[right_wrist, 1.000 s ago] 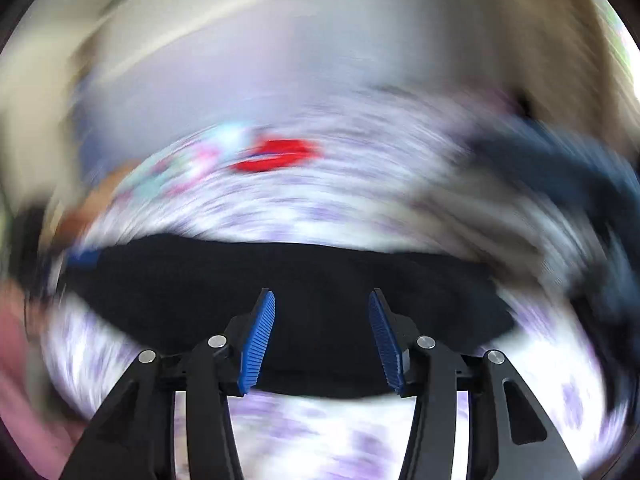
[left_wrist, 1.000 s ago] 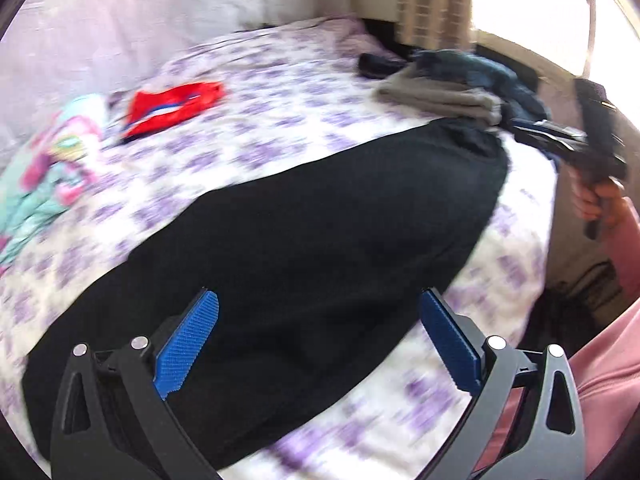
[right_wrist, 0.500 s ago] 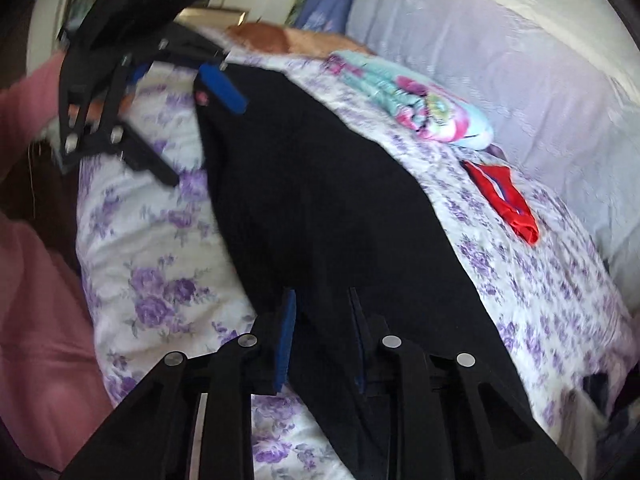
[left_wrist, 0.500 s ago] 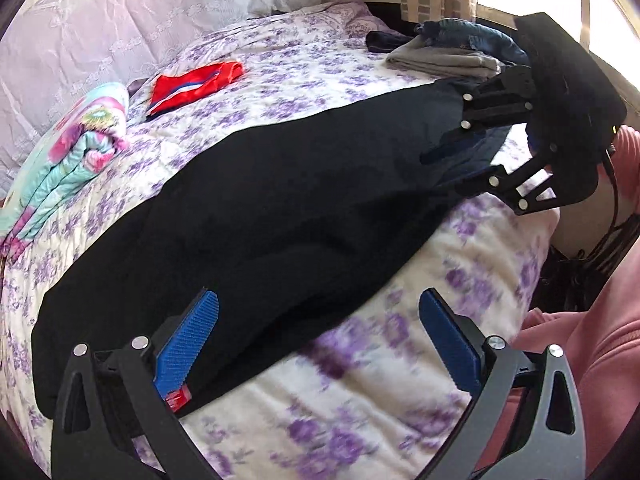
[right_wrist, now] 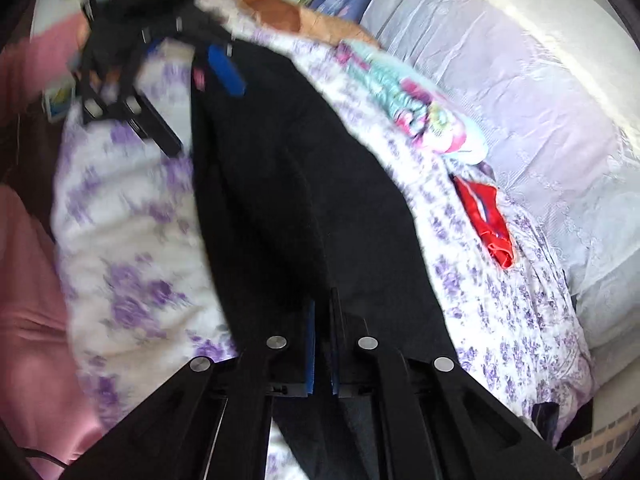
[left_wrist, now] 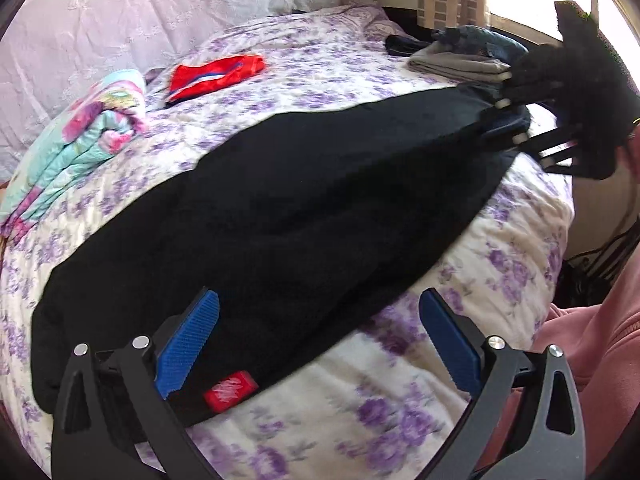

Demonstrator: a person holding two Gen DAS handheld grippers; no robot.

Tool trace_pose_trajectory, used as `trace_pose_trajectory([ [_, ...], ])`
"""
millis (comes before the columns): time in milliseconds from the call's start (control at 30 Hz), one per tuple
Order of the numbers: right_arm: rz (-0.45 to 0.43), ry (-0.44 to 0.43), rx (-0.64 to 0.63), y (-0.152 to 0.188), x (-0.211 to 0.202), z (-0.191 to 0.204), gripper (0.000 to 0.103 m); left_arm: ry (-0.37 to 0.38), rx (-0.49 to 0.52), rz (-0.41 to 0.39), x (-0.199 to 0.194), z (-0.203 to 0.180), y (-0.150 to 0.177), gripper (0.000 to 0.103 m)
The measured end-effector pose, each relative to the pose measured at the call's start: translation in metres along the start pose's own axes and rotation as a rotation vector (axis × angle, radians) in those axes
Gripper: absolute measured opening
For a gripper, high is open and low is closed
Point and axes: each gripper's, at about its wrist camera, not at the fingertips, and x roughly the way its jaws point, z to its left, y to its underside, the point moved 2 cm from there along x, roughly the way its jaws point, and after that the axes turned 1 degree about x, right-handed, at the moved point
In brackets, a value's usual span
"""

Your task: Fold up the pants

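Observation:
Black pants (left_wrist: 300, 200) lie stretched across a bed with a purple-flowered cover (left_wrist: 400, 380). My left gripper (left_wrist: 320, 296) hovers open over one end, its left pad (left_wrist: 188, 348) above the fabric beside a red label (left_wrist: 230, 391). The right pad hangs over the bare cover. At the far end my right gripper (left_wrist: 504, 128) grips the cloth. In the right wrist view the right gripper (right_wrist: 323, 308) is closing, its jaws almost together with black fabric (right_wrist: 288, 200) pinched between them. The left gripper (right_wrist: 188, 56) shows at the top left of that view.
A red cloth (left_wrist: 216, 76) and a folded pastel blanket (left_wrist: 80, 140) lie toward the pillows (left_wrist: 140, 20). Folded clothes (left_wrist: 460, 62) are stacked at the far corner. A pink sleeve (left_wrist: 592, 340) and dark cables (left_wrist: 600, 256) are off the bed's right edge.
The right gripper rolled, came down on the pants' end and closed on the fabric. The left gripper moved nearer the other end, bringing the red label into view.

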Motion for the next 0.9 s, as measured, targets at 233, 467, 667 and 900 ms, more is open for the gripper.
trace_pose_trajectory([
  [233,0.095,-0.038,-0.069,0.031,0.030,0.039,0.007,-0.044,-0.035,0.039,0.006,0.013,0.011,0.098],
  [467,-0.077,-0.073,0.193,0.022,-0.016,-0.008,0.059,-0.002,-0.015,-0.087,-0.033,0.010,-0.014,0.098],
  [667,-0.082,0.003,0.676,0.061,0.000,-0.065,0.060,0.140,-0.131,-0.111,0.007,0.002,-0.062,0.098],
  [900,0.121,0.139,1.052,0.191,-0.018,-0.089,0.060,0.167,-0.225,0.096,0.069,0.006,-0.049,0.098],
])
